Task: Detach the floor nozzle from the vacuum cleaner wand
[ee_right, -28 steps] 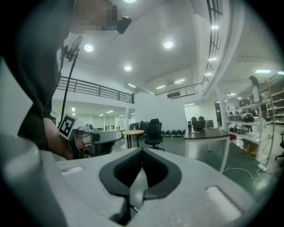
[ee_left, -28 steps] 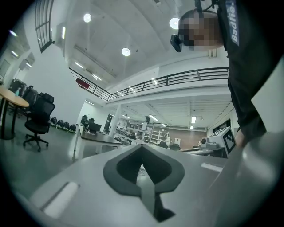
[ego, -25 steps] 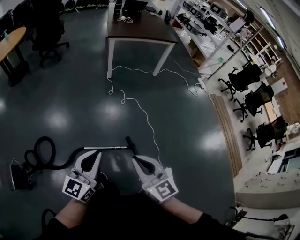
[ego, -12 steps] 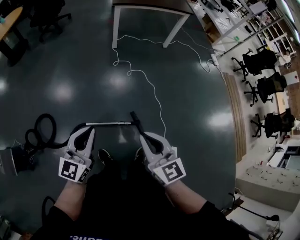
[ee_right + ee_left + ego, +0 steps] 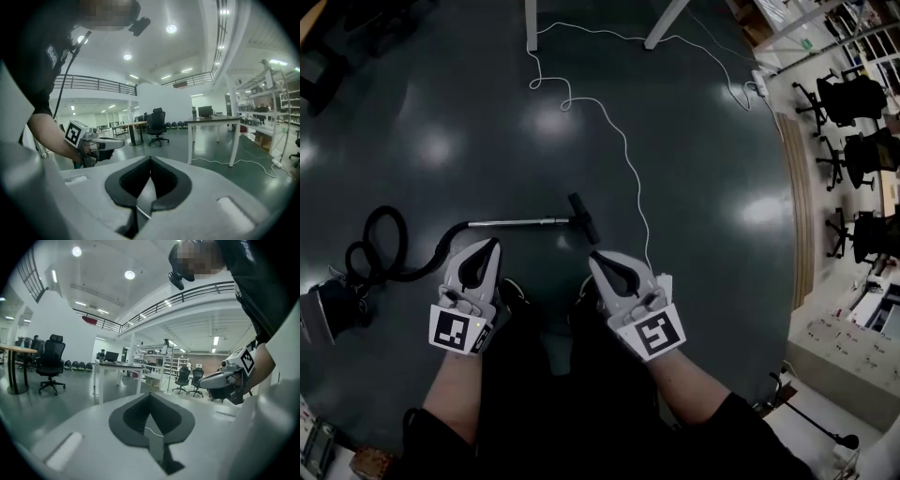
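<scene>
Wand (image 5: 520, 222): lying on the floor (image 5: 703, 169), long axis left–right, just beyond both grippers.
Floor nozzle (image 5: 584, 217): attached, wand's right end, set crosswise.
Left gripper (image 5: 490, 246): jaws together, empty.
Right gripper (image 5: 597, 258): jaws together, empty.

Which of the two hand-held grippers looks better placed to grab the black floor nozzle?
Right, probably. The right gripper sits just short of the floor nozzle, while the left gripper lies nearer where the wand meets the hose. Both are shut, holding nothing.
</scene>
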Demonstrator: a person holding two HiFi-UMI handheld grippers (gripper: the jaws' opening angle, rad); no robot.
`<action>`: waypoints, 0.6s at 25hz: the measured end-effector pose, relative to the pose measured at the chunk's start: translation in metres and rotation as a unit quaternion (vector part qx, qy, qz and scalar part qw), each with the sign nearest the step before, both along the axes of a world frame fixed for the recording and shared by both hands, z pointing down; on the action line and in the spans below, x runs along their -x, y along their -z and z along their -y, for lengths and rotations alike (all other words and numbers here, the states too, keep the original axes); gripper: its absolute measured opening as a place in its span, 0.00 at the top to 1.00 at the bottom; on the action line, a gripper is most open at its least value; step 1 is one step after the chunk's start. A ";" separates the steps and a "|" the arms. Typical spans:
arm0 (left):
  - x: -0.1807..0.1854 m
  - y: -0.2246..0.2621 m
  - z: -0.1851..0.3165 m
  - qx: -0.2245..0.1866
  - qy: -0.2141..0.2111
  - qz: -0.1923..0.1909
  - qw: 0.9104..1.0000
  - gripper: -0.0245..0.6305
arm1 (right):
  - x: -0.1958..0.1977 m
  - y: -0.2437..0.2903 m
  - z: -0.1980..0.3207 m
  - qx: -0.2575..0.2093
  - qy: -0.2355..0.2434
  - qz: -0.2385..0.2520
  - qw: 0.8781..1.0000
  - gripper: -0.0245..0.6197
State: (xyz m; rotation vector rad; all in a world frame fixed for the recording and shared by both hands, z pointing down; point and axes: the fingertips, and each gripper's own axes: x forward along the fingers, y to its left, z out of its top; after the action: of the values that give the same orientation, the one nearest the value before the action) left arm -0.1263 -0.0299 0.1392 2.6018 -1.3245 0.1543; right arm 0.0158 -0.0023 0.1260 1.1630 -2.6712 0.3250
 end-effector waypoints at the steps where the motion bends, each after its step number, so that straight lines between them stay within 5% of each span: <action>1: -0.003 -0.011 0.005 -0.002 -0.003 -0.001 1.000 0.96 | -0.003 -0.015 0.004 0.003 0.000 -0.004 1.000 0.96; 15: -0.021 -0.213 0.043 0.001 -0.077 0.046 0.996 0.96 | -0.016 -0.236 0.059 0.017 -0.002 -0.037 0.999 0.96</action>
State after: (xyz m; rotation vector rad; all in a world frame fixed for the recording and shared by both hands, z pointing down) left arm -0.1052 -0.0728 0.3526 2.7230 -1.1498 0.3030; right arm 0.0316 -0.0615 0.3617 1.1465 -2.5899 0.3205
